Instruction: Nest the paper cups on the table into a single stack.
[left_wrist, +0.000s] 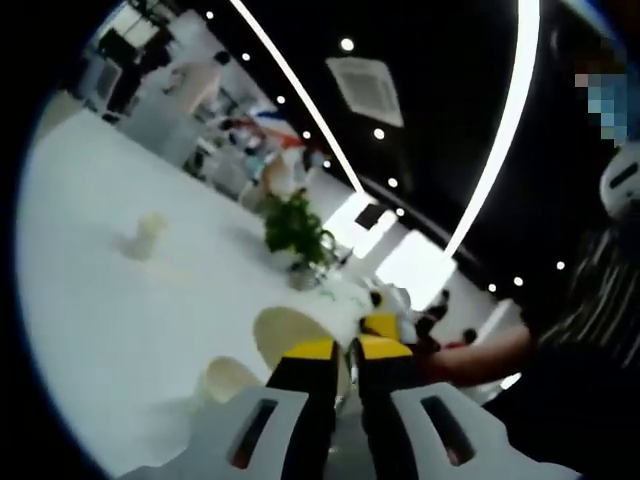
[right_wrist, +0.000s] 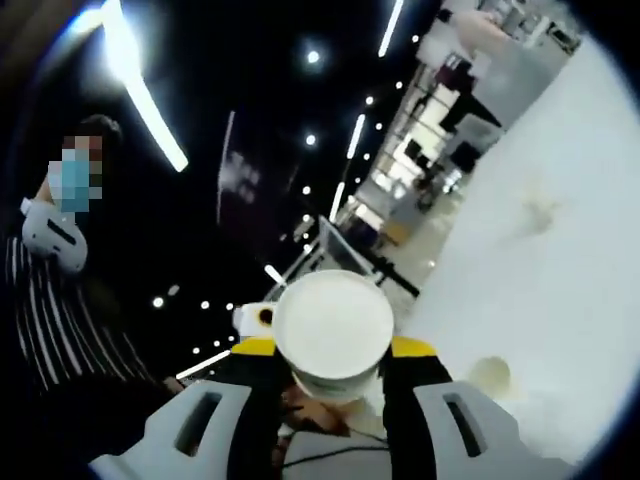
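Observation:
In the left gripper view, my left gripper (left_wrist: 347, 352) has its yellow-tipped jaws almost together, pinching the wall of a pale paper cup (left_wrist: 288, 335) whose open mouth shows just left of them. A second cup (left_wrist: 228, 378) sits on the white table (left_wrist: 100, 320) close by, and a third cup (left_wrist: 148, 235) stands farther off. In the right gripper view, my right gripper (right_wrist: 333, 350) is shut on a white paper cup (right_wrist: 333, 325), its round end facing the camera. Another cup (right_wrist: 490, 374) rests on the table to the right, and a faint one (right_wrist: 540, 214) lies far away.
A potted green plant (left_wrist: 297, 232) stands on the table past the cups. A person in a striped top (left_wrist: 590, 310) reaches an arm (left_wrist: 480, 358) in from the right. The other gripper (left_wrist: 385, 318) shows just beyond my left jaws. Office furniture lines the background.

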